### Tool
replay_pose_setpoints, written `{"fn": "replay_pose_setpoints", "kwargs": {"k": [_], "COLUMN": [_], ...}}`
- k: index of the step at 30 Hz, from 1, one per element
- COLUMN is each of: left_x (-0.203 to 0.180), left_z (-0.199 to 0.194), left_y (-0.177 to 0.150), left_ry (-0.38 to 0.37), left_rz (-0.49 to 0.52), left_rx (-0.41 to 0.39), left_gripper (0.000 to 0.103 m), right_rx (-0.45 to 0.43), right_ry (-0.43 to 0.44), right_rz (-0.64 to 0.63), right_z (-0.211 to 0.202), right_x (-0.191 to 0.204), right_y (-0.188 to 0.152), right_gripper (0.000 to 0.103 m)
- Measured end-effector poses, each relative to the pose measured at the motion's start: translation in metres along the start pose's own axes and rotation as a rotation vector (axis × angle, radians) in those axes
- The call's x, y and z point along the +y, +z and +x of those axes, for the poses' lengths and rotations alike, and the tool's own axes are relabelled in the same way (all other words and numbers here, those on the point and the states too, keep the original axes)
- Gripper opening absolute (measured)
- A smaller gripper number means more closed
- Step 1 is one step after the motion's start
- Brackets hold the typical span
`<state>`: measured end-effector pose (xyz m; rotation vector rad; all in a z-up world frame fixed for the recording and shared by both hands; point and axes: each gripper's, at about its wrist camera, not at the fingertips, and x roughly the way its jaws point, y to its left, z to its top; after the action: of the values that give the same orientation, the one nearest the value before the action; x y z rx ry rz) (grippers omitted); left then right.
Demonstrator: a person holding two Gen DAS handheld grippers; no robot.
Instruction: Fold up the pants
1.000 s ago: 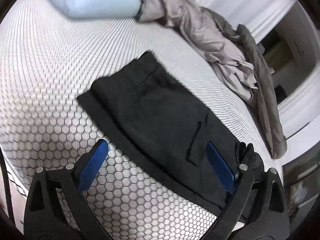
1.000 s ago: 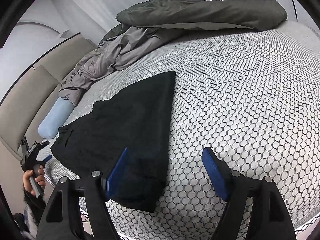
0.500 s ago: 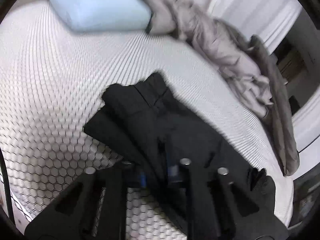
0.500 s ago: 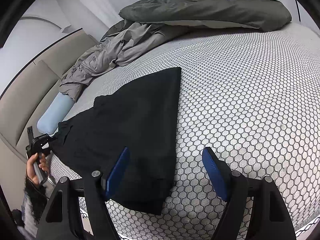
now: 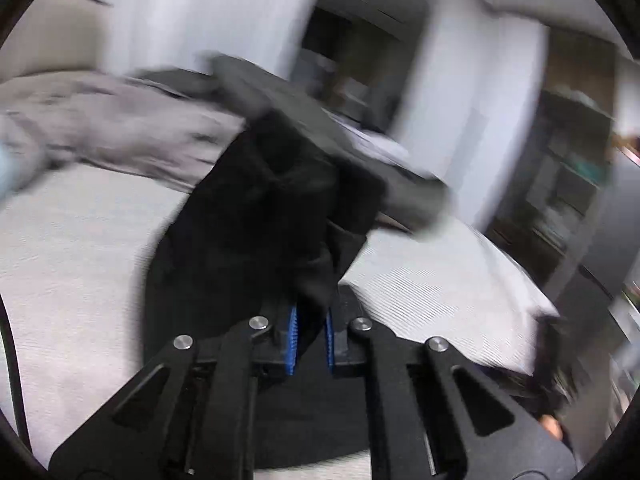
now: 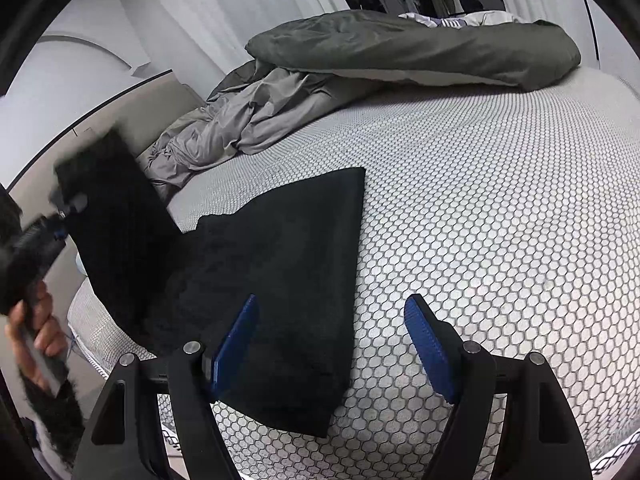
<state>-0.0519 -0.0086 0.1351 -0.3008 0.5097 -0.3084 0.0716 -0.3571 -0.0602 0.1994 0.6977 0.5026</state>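
- Left wrist view: the left gripper, a black two-finger tool with blue ribbed pads, is clamped narrow on a bunched fold of the black fabric pants.
- Left wrist view: the pinched fold rises from the pads; the rest of the pants hangs down onto the white honeycomb-patterned mattress cover.
- Left wrist view: the picture is heavily blurred. A crumpled light grey sheet and a dark grey-green duvet lie on the bed behind the pants.
- Right wrist view: the right gripper has its jaws standing wide, with nothing pressed between the blue pads.
- Right wrist view: the left pad hangs over the near edge of the pants; the right pad hangs over bare mattress cover.
- Right wrist view: most of the pants lies flat on the mattress cover. Its left end is lifted clear of the bed, standing up as a dark flap.
- Right wrist view: the left gripper holds that flap at the left edge; the person's hand grips the tool's handle.
- Right wrist view: the light grey sheet and dark grey-green duvet lie at the far side, well apart from the pants.
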Motion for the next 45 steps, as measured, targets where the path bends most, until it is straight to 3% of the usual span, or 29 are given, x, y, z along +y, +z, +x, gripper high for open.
{"fn": "replay_pose_setpoints", "kwargs": {"k": [2,4,7,9,11,12,13,16,19,23,25,27,30,32,34,39,40,43,45], "left_x": [-0.037,-0.056,-0.059,-0.053,-0.040,-0.028,-0.018,0.023,0.059,0.106,0.130,0.147,0.158,0.160,0.160,0.154,0.154,0.158,0.164], "left_z": [0.043,0.081,0.094,0.089,0.075,0.069,0.062,0.042,0.029,0.019,0.009,0.002,-0.007,-0.011,-0.013,-0.005,-0.002,0.009,0.017], "left_y": [-0.026,-0.057,-0.081,-0.080,-0.071,-0.067,-0.065,-0.060,-0.057,-0.056,-0.055,-0.055,-0.053,-0.052,-0.052,-0.056,-0.057,-0.062,-0.068], "left_ry": [-0.135,-0.215,-0.234,-0.233,-0.190,-0.160,-0.128,-0.051,0.039,0.124,0.144,0.147,0.147,0.153,0.155,0.184,0.193,0.223,0.229], "left_rz": [0.046,0.070,0.061,0.064,0.061,0.049,0.034,-0.022,-0.105,-0.196,-0.232,-0.273,-0.290,-0.281,-0.264,-0.188,-0.168,-0.143,-0.152], "left_rx": [0.167,0.318,0.377,0.369,0.315,0.283,0.249,0.204,0.186,0.174,0.173,0.168,0.152,0.146,0.153,0.200,0.215,0.247,0.279], "left_gripper": [0.016,0.023,0.023,0.029,0.048,0.066,0.076,0.078,0.078,0.078,0.078,0.078,0.078,0.078,0.078,0.078,0.078,0.078,0.078], "right_rx": [-0.005,-0.002,0.024,0.037,0.049,0.053,0.058,0.074,0.112,0.204,0.222,0.205,0.103,0.036,0.039,0.243,0.234,0.184,0.129], "right_ry": [-0.020,-0.043,-0.063,-0.050,-0.018,0.008,0.040,0.147,0.248,0.248,0.231,0.231,0.261,0.261,0.232,0.028,0.029,0.055,0.037], "right_rz": [0.015,0.034,0.063,0.071,0.070,0.070,0.070,0.070,0.095,0.138,0.168,0.169,0.110,0.051,0.027,-0.011,-0.004,-0.007,0.012], "right_z": [-0.003,-0.005,-0.003,-0.002,-0.001,0.000,0.000,0.002,0.010,0.034,0.044,0.042,0.014,-0.010,-0.018,0.025,0.027,0.009,-0.003], "right_x": [-0.008,-0.018,-0.031,-0.035,-0.033,-0.032,-0.029,-0.019,-0.010,-0.010,-0.012,-0.011,0.003,0.016,0.019,0.010,0.009,0.007,-0.002], "right_y": [0.000,-0.002,-0.006,-0.009,-0.011,-0.010,-0.010,-0.010,-0.010,-0.015,-0.017,-0.014,-0.003,0.001,-0.002,-0.026,-0.027,-0.022,-0.020], "right_gripper": [0.077,0.077,0.077,0.077,0.077,0.077,0.077,0.074,0.064,0.058,0.049,0.023,0.018,0.018,0.018,0.025,0.026,0.041,0.071]}}
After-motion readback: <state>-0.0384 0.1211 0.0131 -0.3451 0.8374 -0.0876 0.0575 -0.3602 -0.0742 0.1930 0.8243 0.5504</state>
